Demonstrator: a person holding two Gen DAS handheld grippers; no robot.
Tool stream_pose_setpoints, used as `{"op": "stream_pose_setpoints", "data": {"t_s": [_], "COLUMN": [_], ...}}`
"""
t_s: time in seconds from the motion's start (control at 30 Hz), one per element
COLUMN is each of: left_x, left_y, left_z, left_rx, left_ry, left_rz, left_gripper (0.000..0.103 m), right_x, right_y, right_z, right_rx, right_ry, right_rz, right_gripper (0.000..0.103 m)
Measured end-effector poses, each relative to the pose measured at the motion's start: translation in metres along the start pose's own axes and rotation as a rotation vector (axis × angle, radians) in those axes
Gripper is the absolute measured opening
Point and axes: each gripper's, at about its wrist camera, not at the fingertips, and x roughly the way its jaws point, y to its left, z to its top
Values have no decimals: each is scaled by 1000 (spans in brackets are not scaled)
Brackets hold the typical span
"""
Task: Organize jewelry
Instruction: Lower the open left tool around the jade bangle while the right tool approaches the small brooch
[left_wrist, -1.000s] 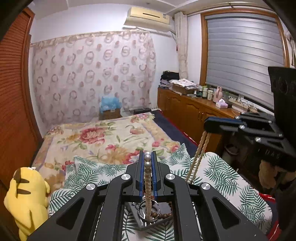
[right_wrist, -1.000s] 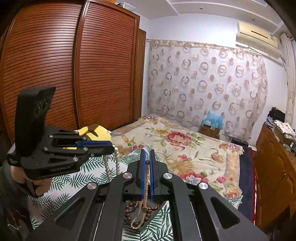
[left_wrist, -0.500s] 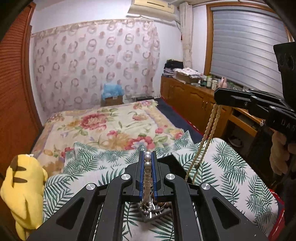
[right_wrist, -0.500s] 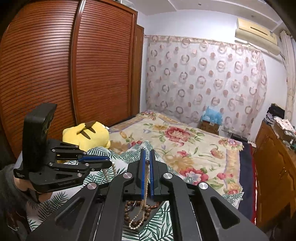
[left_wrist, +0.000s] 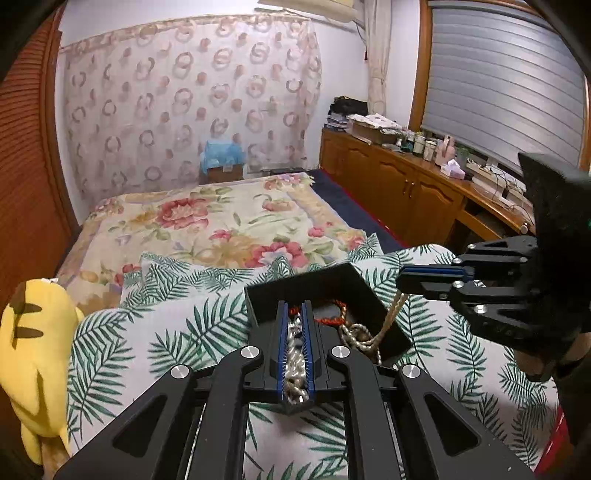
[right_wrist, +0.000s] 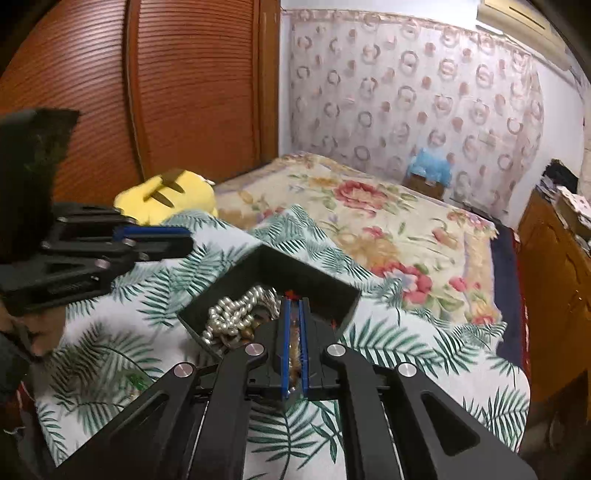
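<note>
**Q:** Gripper check, what are you actually holding right now?

**A:** Your left gripper (left_wrist: 294, 314) is clamped on a silvery-white bead strand (left_wrist: 293, 354), which runs lengthwise down the slot between the blue pads, near to far. Your right gripper (right_wrist: 294, 308) is pinched on a tan beaded strand (left_wrist: 392, 314); in the left wrist view it slants from the fingertips down and left into the black tray (left_wrist: 354, 275). Both sit low over that tray, on the leaf-print cover (left_wrist: 184, 332) of the bed.

**Q:** So how far along are you?

**A:** Partway, I'd say. A pile of pearls (right_wrist: 232, 314) already lies in the tray's near-left part, and a red cord (left_wrist: 328, 320) sits toward the far side, with tan loops near the right wall. Both strands you're gripping still need letting go, and the pieces look heaped together rather than sorted. Can't tell if the tray has dividers.
</note>
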Motion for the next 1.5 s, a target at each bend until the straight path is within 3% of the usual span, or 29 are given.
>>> {"op": "stream_pose_setpoints", "data": {"t_s": [0.03, 0.17, 0.33, 0.47, 0.67, 0.8, 0.9, 0.97, 1.27, 1.3, 1.37, 1.5], "left_x": [-2, -14, -30, -38, -42, -47, -51, -52, -40, -39, -35, -31], "left_y": [-1, -6, -8, -8, -11, -16, -20, -23, -29, -29, -30, -30], "left_z": [-3, -18, -45, -63, -95, -110, -118, -122, -138, -140, -142, -145], "left_rx": [1, 17, 21, 26, 20, 28, 39, 54, 77, 80, 82, 78], "left_ry": [2, -2, 4, 12, 47, 54, 57, 63, 143, 147, 160, 180], "left_rz": [-2, 7, 10, 13, 13, 16, 20, 25, 11, 13, 10, 4], "left_gripper": [8, 27, 37, 55, 65, 77, 86, 88, 89, 89, 89, 89], "right_x": [0, -9, -21, -30, -37, -43, -48, -49, -48, -51, -53, -58], "right_y": [0, 2, 9, 17, 34, 42, 47, 49, 59, 61, 62, 63], "right_z": [-4, -14, -30, -50, -87, -105, -117, -124, -148, -152, -157, -168], "right_rx": [13, 38, 62, 76, 92, 107, 114, 120, 142, 150, 163, 189], "right_ry": [3, -11, -24, -26, 11, 26, 34, 39, 67, 63, 57, 50], "right_rz": [6, 4, 2, 5, 4, 3, 1, 2, -19, -23, -28, -40], "right_gripper": [6, 9, 9, 9, 9, 9, 17, 25, 26, 29, 45, 45]}}
